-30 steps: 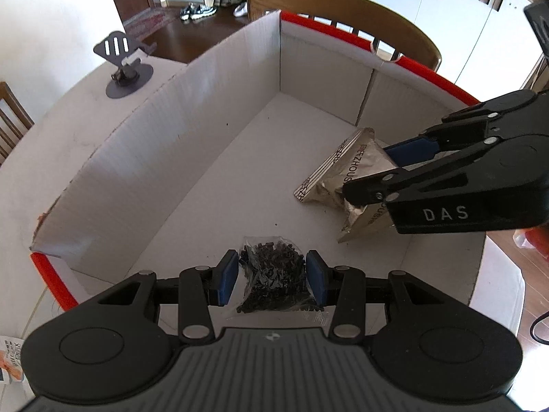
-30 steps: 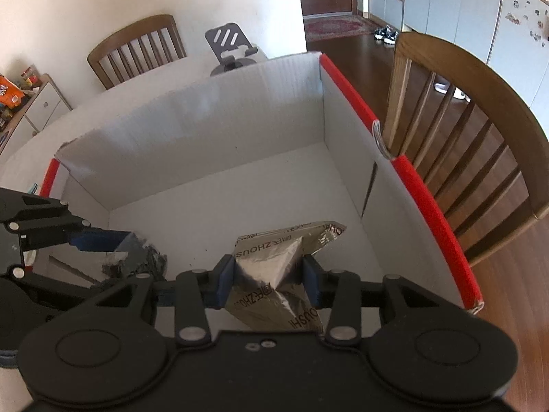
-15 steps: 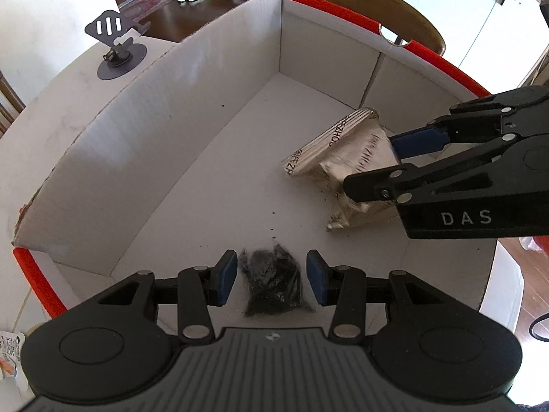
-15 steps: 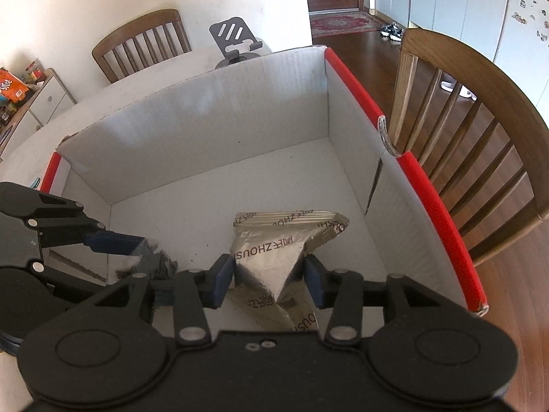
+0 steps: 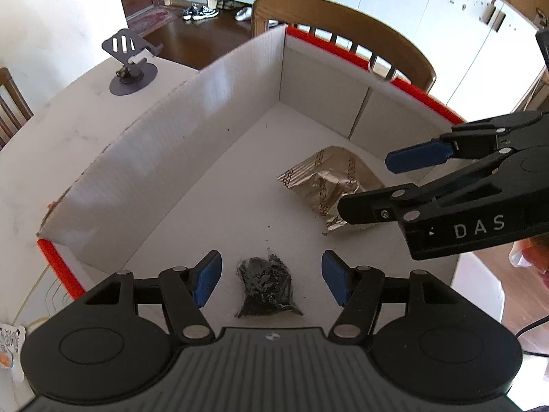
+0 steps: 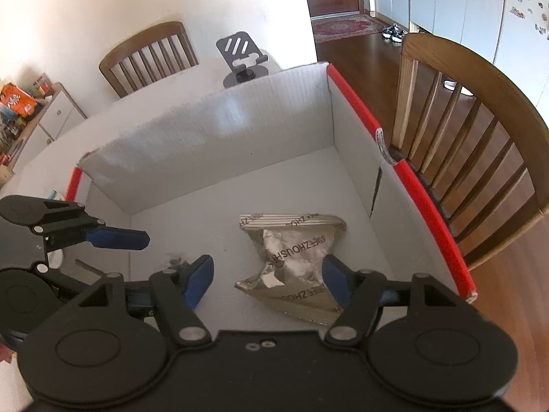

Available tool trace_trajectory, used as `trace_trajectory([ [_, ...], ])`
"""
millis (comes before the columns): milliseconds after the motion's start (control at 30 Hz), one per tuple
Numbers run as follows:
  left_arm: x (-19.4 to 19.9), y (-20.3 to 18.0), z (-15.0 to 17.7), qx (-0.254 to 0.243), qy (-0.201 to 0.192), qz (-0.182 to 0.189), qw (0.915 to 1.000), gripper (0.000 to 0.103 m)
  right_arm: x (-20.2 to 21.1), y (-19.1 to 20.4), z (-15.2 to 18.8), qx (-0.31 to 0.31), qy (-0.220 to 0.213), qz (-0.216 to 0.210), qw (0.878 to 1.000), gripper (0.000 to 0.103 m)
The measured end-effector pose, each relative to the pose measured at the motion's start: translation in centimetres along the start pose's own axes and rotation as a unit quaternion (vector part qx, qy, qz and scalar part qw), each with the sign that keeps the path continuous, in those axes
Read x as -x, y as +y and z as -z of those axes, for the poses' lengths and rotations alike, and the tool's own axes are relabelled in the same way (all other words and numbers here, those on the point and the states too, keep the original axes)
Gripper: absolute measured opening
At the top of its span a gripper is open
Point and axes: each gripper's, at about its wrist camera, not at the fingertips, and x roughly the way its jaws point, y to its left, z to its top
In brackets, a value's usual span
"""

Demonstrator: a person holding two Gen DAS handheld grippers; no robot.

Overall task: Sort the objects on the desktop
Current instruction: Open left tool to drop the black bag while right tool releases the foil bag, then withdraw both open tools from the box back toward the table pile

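I've got both released — left gripper (image 5: 271, 279) over the black bag (image 5: 266, 288), right gripper (image 6: 267, 279) over the foil packet (image 6: 291, 257) in the box (image 5: 192, 144).

A grey phone stand (image 5: 132, 65) sits on the white bench (image 5: 68, 130). A wooden chair (image 6: 480, 144) stands close against the bench's edge, and another wooden chair (image 6: 151, 56) stands by the white wall. Sneakers (image 5: 199, 12) lie on the dark wood floor (image 6: 346, 53) near a patterned rug (image 6: 346, 26). Snack packets (image 6: 15, 98) top a low cabinet (image 6: 58, 116).
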Motion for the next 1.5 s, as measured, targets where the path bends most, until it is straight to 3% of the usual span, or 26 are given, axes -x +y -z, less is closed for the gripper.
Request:
trace_trajectory([
  [267, 1.9, -0.4, 0.6, 0.010, -0.026, 0.008, 0.9996, 0.065, 1.5, 0.5, 0.2, 0.005, -0.013, -0.009, 1.000, 0.072],
  [400, 3.2, -0.9, 1.0, 0.013, -0.046, 0.008, 0.9989, 0.079, 2.4, 0.8, 0.5, 0.011, -0.023, -0.014, 1.000, 0.073],
  [767, 7.6, -1.1, 3.1, 0.047, -0.107, 0.013, 0.9931, 0.086, 5.3, 2.1, 1.1, 0.041, -0.059, -0.031, 0.997, 0.080],
  [900, 8.9, -1.1, 4.0, 0.054, -0.122, 0.016, 0.9910, 0.087, 6.2, 3.2, 1.4, 0.050, -0.074, -0.037, 0.995, 0.087],
  [1300, 12.4, -0.3, 8.4, 0.064, -0.153, 0.026, 0.9858, 0.090, 8.2, 7.3, 3.1, 0.058, -0.107, -0.042, 0.992, 0.093],
  [1500, 14.4, 1.2, 11.3, 0.073, -0.160, 0.013, 0.9844, 0.090, 8.7, 10.0, 4.1, 0.056, -0.117, -0.043, 0.991, 0.094],
])
